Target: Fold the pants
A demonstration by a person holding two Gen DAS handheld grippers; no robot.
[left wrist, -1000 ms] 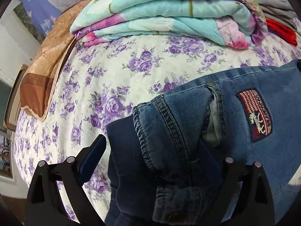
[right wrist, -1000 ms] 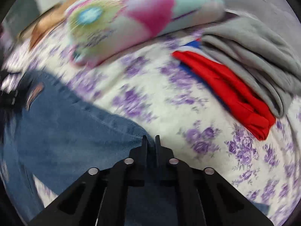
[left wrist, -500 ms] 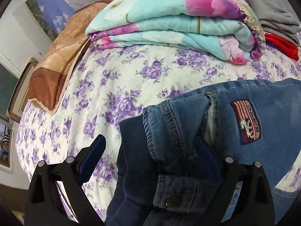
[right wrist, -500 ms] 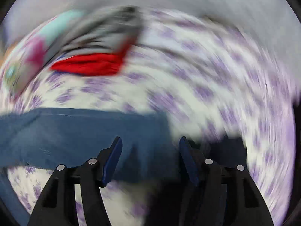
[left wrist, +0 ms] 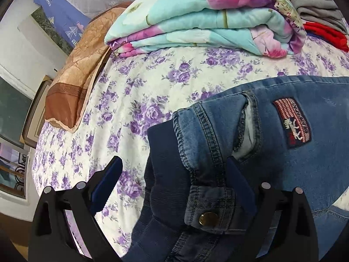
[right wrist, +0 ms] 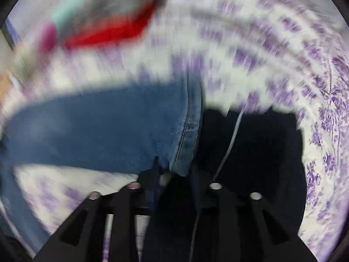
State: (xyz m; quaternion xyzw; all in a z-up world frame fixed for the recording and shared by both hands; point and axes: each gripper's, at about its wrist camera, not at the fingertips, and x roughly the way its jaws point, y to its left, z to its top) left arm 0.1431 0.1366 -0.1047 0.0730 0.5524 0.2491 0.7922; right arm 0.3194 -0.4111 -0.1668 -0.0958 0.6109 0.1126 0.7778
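Bed with white sheet, purple floral print (left wrist: 165, 83), fills most of the left wrist view. Folded teal/pink floral quilt (left wrist: 209, 19) at far side, brown-tan pillow (left wrist: 74, 89) beside it at bed edge. White wall (left wrist: 26, 50) left, framed pictures (left wrist: 32, 120) leaning low against it. Right wrist view motion-blurred.

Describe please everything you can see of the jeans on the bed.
The jeans are blue denim, paler and faded around the waist. They have a dark ribbed waistband, a brass button, a gaping pocket with pale lining and a red striped patch showing an animal. They lie spread on the purple-flowered bedsheet. The left gripper is open around the waistband. In the blurred right wrist view, the right gripper is shut on the jeans at a stitched seam.
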